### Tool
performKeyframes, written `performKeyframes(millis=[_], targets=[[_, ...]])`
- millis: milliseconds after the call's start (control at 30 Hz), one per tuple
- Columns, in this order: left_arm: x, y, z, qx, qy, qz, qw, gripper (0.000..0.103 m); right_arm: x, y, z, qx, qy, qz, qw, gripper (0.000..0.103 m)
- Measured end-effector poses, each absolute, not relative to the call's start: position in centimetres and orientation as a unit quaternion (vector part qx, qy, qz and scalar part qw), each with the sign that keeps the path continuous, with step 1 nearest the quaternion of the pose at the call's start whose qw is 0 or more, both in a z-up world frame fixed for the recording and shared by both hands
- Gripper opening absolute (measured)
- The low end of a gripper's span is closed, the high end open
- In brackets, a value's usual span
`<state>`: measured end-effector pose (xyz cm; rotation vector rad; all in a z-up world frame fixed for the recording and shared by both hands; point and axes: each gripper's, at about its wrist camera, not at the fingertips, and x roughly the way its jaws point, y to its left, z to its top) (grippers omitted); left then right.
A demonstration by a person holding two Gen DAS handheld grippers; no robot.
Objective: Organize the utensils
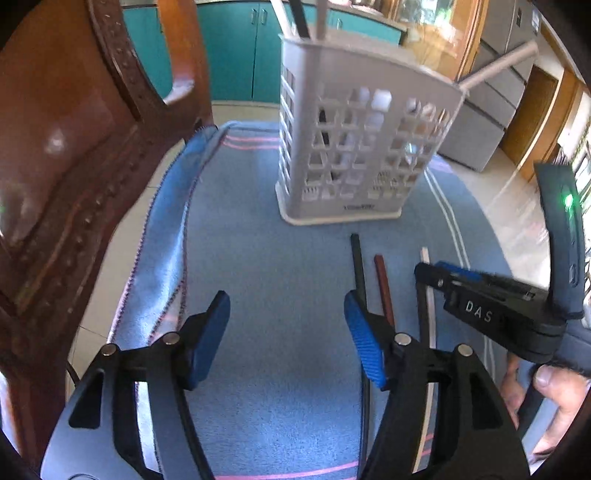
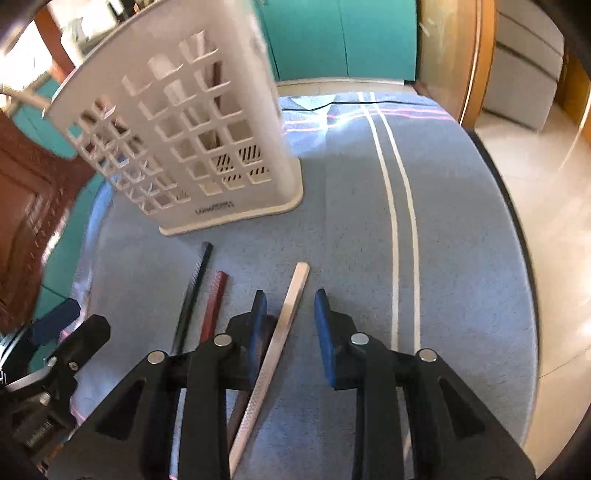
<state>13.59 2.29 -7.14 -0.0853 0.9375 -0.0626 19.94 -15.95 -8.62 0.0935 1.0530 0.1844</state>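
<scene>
Right wrist view: three loose chopsticks lie side by side on the blue towel with white and pink stripes (image 2: pixel 461 221), just in front of the holder; a pale cream square-section chopstick (image 2: pixel 284 325), a dark red chopstick (image 2: pixel 214 306) and a black chopstick (image 2: pixel 194 291); the cream one passes between the blue pads of the right gripper (image 2: pixel 290 321), close to the left pad, jaws parted with a gap showing, not pressing on it; whether the left pad touches it cannot be told. White plastic utensil holder with a square-hole lattice wall (image 2: pixel 207 122) stands upright on the towel, beyond the chopsticks' far tips; sticks show through its holes. Left wrist view: same holder (image 1: pixel 354 147) with a black stick (image 1: pixel 300 18) and pale sticks (image 1: pixel 320 18) rising from its top; another pale handle (image 1: pixel 498 64) leans out at its right rim; left gripper (image 1: pixel 286 314) released, jaws wide, nothing between the pads, bare towel (image 1: pixel 277 258) beneath; black chopstick (image 1: pixel 357 262) runs just beside its right pad; red chopstick (image 1: pixel 382 280) next. Right gripper (image 1: pixel 443 269) enters from the right, a hand (image 1: pixel 550 387) below it. Brown wooden chair (image 1: pixel 74 147) at left; teal cabinet doors (image 1: pixel 236 48) behind.
</scene>
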Motion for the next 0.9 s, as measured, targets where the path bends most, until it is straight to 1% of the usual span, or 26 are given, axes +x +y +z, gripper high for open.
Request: performKeyframes(millis=[33, 267, 433, 500, 567, 600, 900], targets=[[13.1, 2.0, -7.3, -0.034, 0.455, -0.034, 0.889, 0.065, 19.9, -15.9, -8.5, 0.037, 0.504, 0.094, 0.858, 0.016], [13.3, 0.7, -8.0, -0.015, 0.465, -0.039, 0.884, 0.067, 19.5, -18.6, -8.1, 0.031, 0.503, 0.062, 0.861, 0.016], [13.1, -0.2, -8.4, -0.008, 0.468, -0.044, 0.883, 0.07, 19.5, -19.6, -8.2, 0.056, 0.503, 0.063, 0.86, 0.016], [13.2, -0.4, -8.5, -0.005, 0.469, -0.045, 0.882, 0.071, 19.3, -19.3, -8.0, 0.052, 0.499, 0.069, 0.862, 0.018], [13.2, -0.7, -8.7, -0.002, 0.472, -0.045, 0.881, 0.071, 19.2, -19.0, -8.0, 0.046, 0.498, 0.072, 0.863, 0.027], [13.2, -0.7, -8.8, -0.001, 0.473, -0.044, 0.88, 0.071, 19.2, -18.9, -8.1, 0.042, 0.499, 0.07, 0.863, 0.029], [13.2, -1.5, -9.2, 0.007, 0.478, -0.047, 0.877, 0.074, 19.6, -18.4, -8.7, 0.026, 0.504, 0.06, 0.861, 0.029]])
